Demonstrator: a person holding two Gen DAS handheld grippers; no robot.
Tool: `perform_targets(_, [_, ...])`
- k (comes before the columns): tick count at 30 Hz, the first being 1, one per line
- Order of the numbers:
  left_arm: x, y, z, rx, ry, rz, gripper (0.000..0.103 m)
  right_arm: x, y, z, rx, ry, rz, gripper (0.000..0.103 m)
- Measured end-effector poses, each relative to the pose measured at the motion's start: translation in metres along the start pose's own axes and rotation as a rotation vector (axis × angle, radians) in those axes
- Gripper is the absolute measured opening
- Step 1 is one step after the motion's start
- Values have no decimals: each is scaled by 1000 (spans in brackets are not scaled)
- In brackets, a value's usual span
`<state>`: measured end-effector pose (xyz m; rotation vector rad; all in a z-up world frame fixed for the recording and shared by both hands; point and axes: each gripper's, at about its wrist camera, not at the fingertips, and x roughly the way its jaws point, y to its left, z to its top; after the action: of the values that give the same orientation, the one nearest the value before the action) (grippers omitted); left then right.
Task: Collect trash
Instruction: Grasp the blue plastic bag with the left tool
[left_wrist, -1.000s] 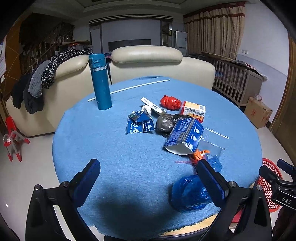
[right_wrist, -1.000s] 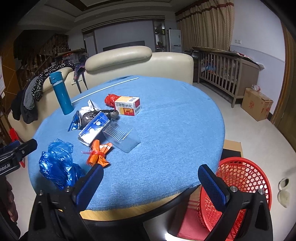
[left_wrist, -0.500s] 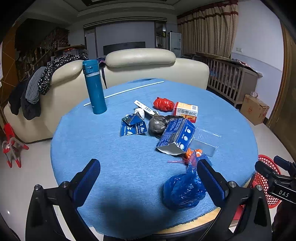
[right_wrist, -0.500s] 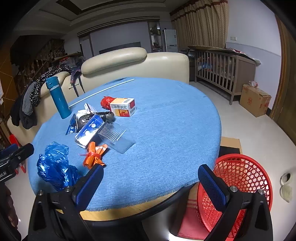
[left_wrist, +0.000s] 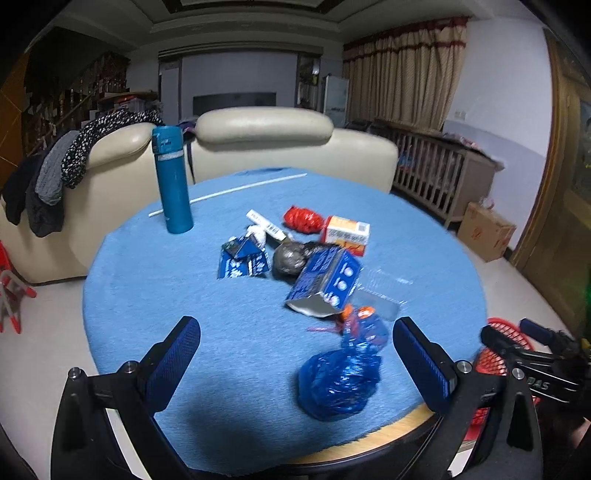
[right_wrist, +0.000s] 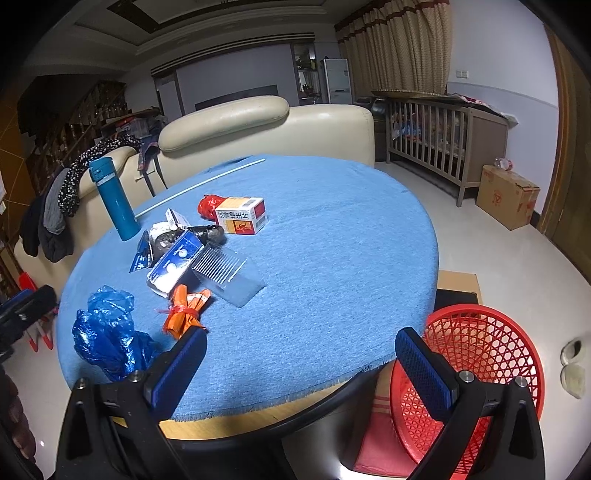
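Note:
Trash lies on a round table with a blue cloth (left_wrist: 155, 288) (right_wrist: 332, 229): a crumpled blue plastic bag (left_wrist: 338, 380) (right_wrist: 107, 332), an orange wrapper (right_wrist: 184, 314), a blue-white carton (left_wrist: 325, 280) (right_wrist: 175, 258), a clear plastic tray (right_wrist: 231, 269), a grey wad (left_wrist: 290, 256), an orange-white box (left_wrist: 347, 234) (right_wrist: 242, 215), a red bag (left_wrist: 303, 219) and blue packets (left_wrist: 242, 258). My left gripper (left_wrist: 295, 363) is open and empty, near the blue bag. My right gripper (right_wrist: 301, 369) is open and empty over the table's near edge. A red mesh basket (right_wrist: 480, 365) (left_wrist: 506, 332) stands on the floor at right.
A teal flask (left_wrist: 171, 181) (right_wrist: 114, 199) stands upright at the table's far left. A thin white rod (left_wrist: 229, 192) lies at the back. A cream sofa (left_wrist: 258, 147) with clothes is behind. A wooden crib (right_wrist: 443, 136) and cardboard box (right_wrist: 508, 195) stand at right.
Both grippers have drawn back and up a little from the table, so more of it shows. Both stay open and empty. The trash has not moved.

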<state>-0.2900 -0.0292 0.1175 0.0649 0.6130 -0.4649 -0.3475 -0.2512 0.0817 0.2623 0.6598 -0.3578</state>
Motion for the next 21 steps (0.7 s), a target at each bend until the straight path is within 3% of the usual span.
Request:
perform_targets(4, [-2, -10, -5, 37, -1, -48, 103, 1, -1, -1, 3, 3, 4, 103])
perform_targets(9, [33, -32, -22, 111, 116, -71, 103, 4, -6, -6, 5, 12, 0, 103])
perform_targets(13, [68, -38, -31, 134, 194, -41, 103, 11, -14, -11, 21, 34, -8, 103])
perform_targets(15, [83, -36, -34, 123, 219, -43, 85, 16, -17, -13, 26, 48, -12, 103])
perform_targets(16, [91, -33, -36, 112, 245, -49, 55, 20, -18, -14, 26, 58, -13, 103])
perform_targets(17, [95, -29, -36, 92, 266, -52, 57, 22, -19, -15, 25, 65, -13, 103])
perform_targets(21, [89, -18, -34, 67, 227, -42, 55, 40, -15, -10, 3, 98, 10, 103])
